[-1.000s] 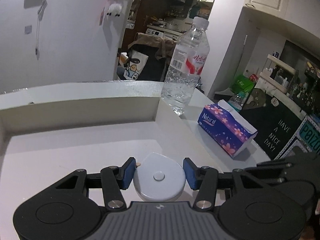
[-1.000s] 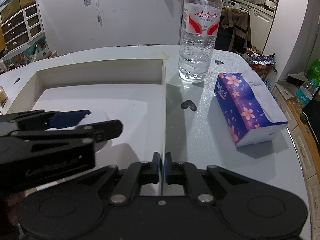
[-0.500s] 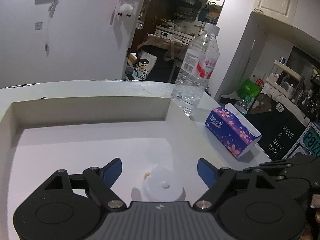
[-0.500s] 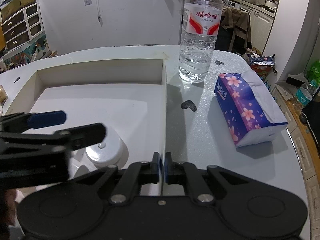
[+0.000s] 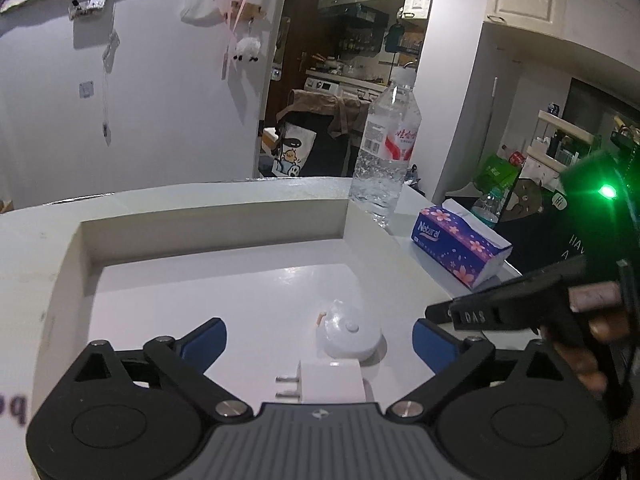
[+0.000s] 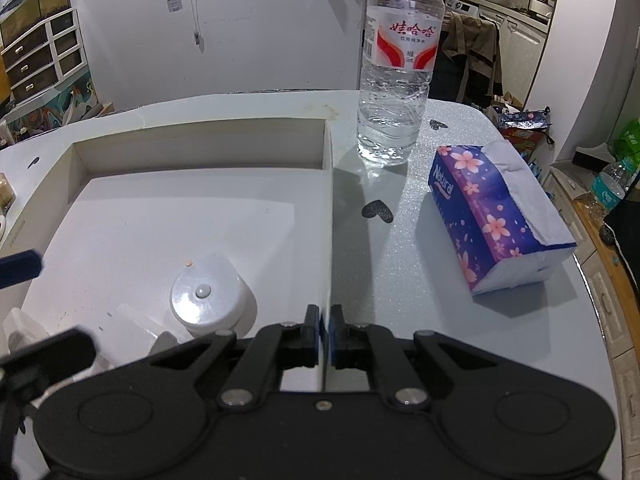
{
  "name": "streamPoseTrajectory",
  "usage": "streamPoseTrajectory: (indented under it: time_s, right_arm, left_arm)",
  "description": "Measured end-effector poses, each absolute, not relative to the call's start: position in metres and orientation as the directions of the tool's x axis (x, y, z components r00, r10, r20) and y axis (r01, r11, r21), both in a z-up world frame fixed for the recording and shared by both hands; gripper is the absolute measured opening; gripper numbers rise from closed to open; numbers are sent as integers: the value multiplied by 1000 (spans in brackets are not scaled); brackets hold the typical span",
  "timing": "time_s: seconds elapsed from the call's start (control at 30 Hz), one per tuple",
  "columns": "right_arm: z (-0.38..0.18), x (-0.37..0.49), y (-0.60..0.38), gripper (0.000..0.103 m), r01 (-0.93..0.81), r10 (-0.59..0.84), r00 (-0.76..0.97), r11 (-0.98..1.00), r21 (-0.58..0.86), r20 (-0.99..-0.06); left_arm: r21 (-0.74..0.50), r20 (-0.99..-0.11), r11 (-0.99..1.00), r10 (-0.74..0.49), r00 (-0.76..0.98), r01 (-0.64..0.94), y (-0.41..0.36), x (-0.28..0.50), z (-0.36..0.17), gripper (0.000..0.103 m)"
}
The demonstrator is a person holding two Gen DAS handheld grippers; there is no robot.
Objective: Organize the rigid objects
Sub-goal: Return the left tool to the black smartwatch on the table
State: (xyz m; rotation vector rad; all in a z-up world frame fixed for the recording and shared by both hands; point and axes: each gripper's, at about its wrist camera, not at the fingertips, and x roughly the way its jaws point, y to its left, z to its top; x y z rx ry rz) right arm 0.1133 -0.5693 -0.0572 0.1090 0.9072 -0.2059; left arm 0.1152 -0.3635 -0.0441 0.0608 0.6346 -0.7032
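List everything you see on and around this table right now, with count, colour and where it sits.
box: one, white, open-topped, left part of table
round case: one, white, on box floor near its right wall
plug adapter: one, white, box floor, nearest edge
water bottle: one, clear with red label, upright right of box
tissue pack: one, purple with flowers, right of bottle
table: one, grey
left gripper: black, blue pads, jaws opening, nothing held
right gripper: black, shut on box wall
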Motion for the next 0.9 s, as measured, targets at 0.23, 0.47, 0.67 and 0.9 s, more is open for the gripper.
streamPoseTrajectory:
  time_s: [0.23, 0.47, 0.67, 0.9]
  right_arm:
    - [-57, 113, -569, 5, 223, -132, 598, 975, 6, -791]
    - [-57, 113, -569, 5, 224, -134, 598, 975, 4, -790]
    - [-57, 113, -569, 5, 223, -134, 598, 975, 4, -790]
    - [-58, 114, -569, 6, 223, -138, 594, 975, -3, -793]
  left_arm:
    - [-138, -548, 774, -580, 603, 619, -338, 93, -45, 103]
    - [-134, -531, 773, -584, 614, 620, -322, 78, -44, 103]
    - [-111, -500, 796, -562, 659, 595, -290, 75, -47, 103]
    - [-88, -461, 917, -384, 800, 389, -214, 98, -57, 103]
